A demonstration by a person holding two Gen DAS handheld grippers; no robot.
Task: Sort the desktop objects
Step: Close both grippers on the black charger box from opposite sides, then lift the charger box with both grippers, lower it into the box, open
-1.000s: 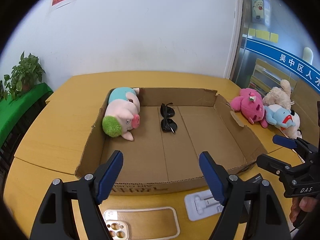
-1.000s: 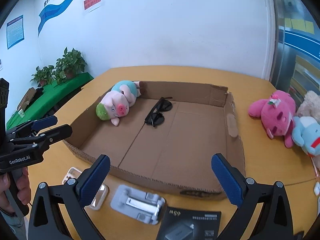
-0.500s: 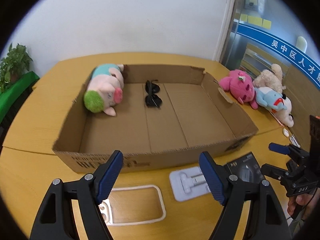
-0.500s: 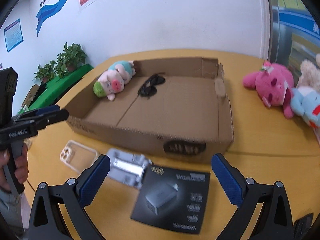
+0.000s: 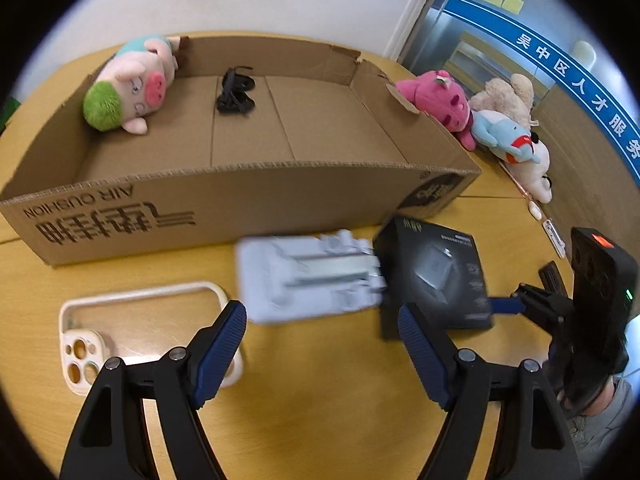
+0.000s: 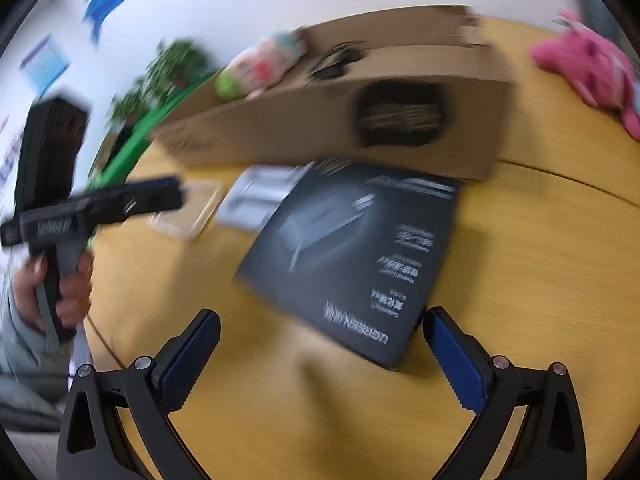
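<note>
A flat cardboard box holds a pig plush and black sunglasses. In front of it on the wooden table lie a cream phone case, a white phone stand and a black product box. My left gripper hangs open just in front of the phone stand, nothing between its fingers. My right gripper is open too, its fingers on either side of the near edge of the black product box, not touching it. The cardboard box appears blurred there.
A pink plush, a beige plush and a light blue plush lie right of the box. A person's hand holds the left gripper. Potted plants stand on a green surface at the far left.
Both grippers have dropped and tilted down toward the table, closing in on the items in front of the cardboard box. Their jaws have stayed equally wide.
</note>
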